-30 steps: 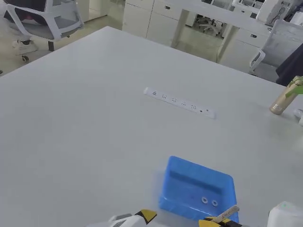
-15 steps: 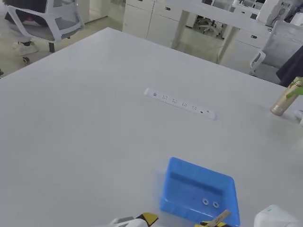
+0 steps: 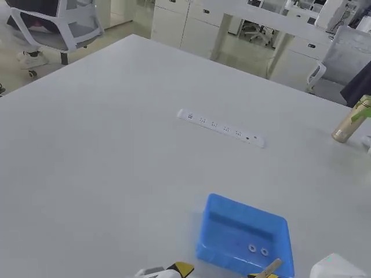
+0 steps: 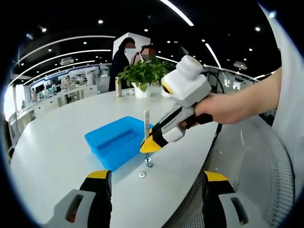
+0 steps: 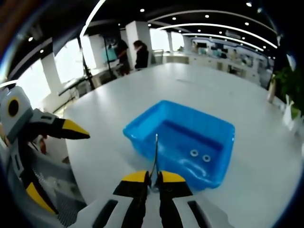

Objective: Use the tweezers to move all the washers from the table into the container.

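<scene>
Since two loose washers (image 4: pixel 148 165) lie flat on the tabletop (image 3: pixel 116 174), between the blue container (image 3: pixel 243 231) and the tabletop's near edge, the step in hand looks like picking one up. The right tool (image 5: pixel 153 178) has its jaws pressed together on the tweezers (image 4: pixel 146 123), whose tip hangs just over the washer nearer the container. Whether it touches the washer, or how far the tweezer legs are parted, I cannot tell. The left tool (image 4: pixel 156 180) waits beside it near the same edge, jaws wide apart and holding nothing. Two other washers (image 5: pixel 200 155) rest on the container's floor, so about half the job seems left. A thin flat ring will probably skid if it is pushed sideways, so the tip should come down steeply, with one leg in the hole and the other outside the rim, and close gently. The lift needs to clear the container's near wall, and letting go low over the floor should stop the washer bouncing out. If the container shifts, the free left tool could steady its side.
</scene>
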{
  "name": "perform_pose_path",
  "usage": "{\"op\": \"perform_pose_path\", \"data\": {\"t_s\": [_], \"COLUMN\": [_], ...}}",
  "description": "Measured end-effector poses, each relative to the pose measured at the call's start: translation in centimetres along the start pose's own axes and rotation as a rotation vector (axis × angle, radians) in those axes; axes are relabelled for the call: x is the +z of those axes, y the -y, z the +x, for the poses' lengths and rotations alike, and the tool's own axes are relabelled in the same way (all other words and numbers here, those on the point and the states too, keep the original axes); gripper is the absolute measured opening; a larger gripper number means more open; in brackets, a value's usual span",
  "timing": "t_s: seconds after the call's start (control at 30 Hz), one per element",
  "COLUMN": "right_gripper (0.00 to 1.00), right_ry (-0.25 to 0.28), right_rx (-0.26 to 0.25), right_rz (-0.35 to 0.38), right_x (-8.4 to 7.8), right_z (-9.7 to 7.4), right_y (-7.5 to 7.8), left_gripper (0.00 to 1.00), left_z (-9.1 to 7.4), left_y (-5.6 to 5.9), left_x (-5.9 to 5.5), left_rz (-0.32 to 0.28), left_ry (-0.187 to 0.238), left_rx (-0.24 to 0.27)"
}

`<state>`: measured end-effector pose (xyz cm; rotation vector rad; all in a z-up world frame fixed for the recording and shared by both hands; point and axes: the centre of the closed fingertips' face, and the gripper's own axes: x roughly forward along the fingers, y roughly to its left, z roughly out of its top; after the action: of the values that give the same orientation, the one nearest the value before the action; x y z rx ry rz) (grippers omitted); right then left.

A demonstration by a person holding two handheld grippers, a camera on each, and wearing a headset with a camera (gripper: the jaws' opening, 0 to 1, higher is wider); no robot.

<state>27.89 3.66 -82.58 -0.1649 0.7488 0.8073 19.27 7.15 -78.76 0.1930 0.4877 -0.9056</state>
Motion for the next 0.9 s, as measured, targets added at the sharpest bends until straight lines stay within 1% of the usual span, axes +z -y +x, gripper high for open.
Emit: {"op": "perform_pose_path", "data": {"t_s": [0.27,0.33,0.4,0.5,0.57,0.63,0.7,0.8,0.9], "right_gripper": [0.05,0.05,0.05,0.05,0.05,0.05,0.05,0.05,0.05], "right_ry": [0.002,0.006,0.011,0.01,0.001,-0.04,-0.069,-0.053,-0.072], "right_rx": [0.004,0.006,0.005,0.006,0.003,-0.011,-0.007,-0.006,0.001], "right_rz": [-0.01,0.001,0.009,-0.002,-0.039,-0.086,-0.084,-0.076,-0.096], "right_x": [0.1,0.1,0.1,-0.2,-0.3,-1.1,-1.8,-1.8,-2.0], "right_z": [0.1,0.0,0.0,0.1,0.0,0.0,0.2,0.0,0.0], "right_y": [-0.4,-0.5,-0.4,-0.1,-0.2,-0.2,0.3,0.3,0.4], "left_gripper": [0.78,0.78,0.78,0.78,0.78,0.78,0.78,0.78,0.78], "left_z": [-0.1,-0.1,-0.1,-0.1,-0.1,-0.1,-0.1,-0.1,-0.1], "left_y": [0.0,0.0,-0.1,-0.1,-0.1,0.0,-0.1,-0.1,-0.1], "left_x": [0.0,0.0,0.0,0.0,0.0,0.0,0.0,0.0,-0.1], "left_rz": [0.002,0.0,0.0,-0.001,0.002,0.002,0.001,0.001,0.001], "left_ry": [0.001,0.001,0.0,0.001,0.0,0.0,-0.001,-0.005,-0.008], "left_rx": [0.0,0.001,0.003,0.003,0.003,0.002,0.003,0.003,0.003]}}
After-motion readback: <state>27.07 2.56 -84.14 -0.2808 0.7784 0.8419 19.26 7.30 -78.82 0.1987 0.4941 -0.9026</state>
